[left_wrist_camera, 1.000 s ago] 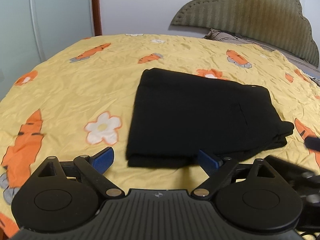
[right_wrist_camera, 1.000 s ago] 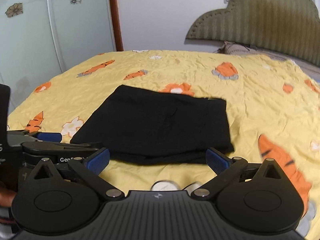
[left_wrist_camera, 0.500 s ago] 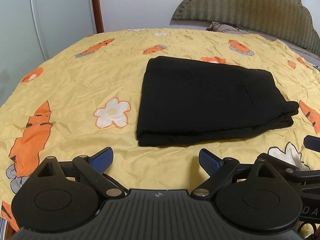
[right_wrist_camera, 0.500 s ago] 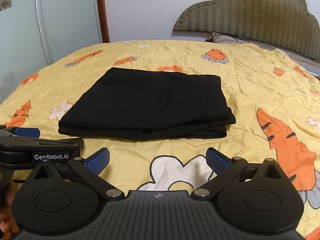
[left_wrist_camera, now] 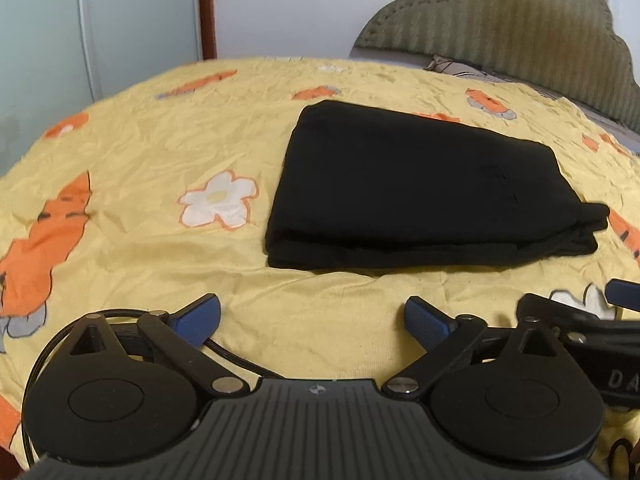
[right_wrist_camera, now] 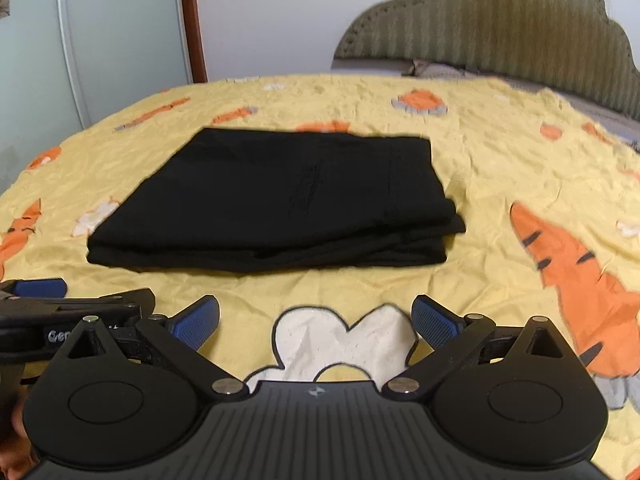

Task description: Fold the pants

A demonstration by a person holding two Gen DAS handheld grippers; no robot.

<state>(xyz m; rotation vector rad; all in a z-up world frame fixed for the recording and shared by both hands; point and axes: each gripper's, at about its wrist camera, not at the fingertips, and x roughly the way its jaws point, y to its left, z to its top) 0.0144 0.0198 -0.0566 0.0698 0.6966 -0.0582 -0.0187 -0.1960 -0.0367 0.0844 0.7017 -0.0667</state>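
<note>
The black pants (left_wrist_camera: 416, 184) lie folded into a flat rectangular stack on the yellow bedspread (left_wrist_camera: 160, 152), also seen in the right wrist view as pants (right_wrist_camera: 280, 200). My left gripper (left_wrist_camera: 312, 320) hovers short of the stack's near edge, its jaws opening wide with nothing between them. My right gripper (right_wrist_camera: 316, 320) is open and empty too, held back from the pants over a white flower print. Each gripper shows at the edge of the other's view.
The bedspread (right_wrist_camera: 500, 152) carries orange carrot and white flower prints. A padded olive headboard (right_wrist_camera: 500, 20) and a pillow stand at the back right. Frosted sliding doors (right_wrist_camera: 100, 40) and a white wall close off the far side.
Both grippers have drawn back from the folded pants and sunk lower. The stack now lies farther ahead in both views, with bare bedspread between it and the fingers.
</note>
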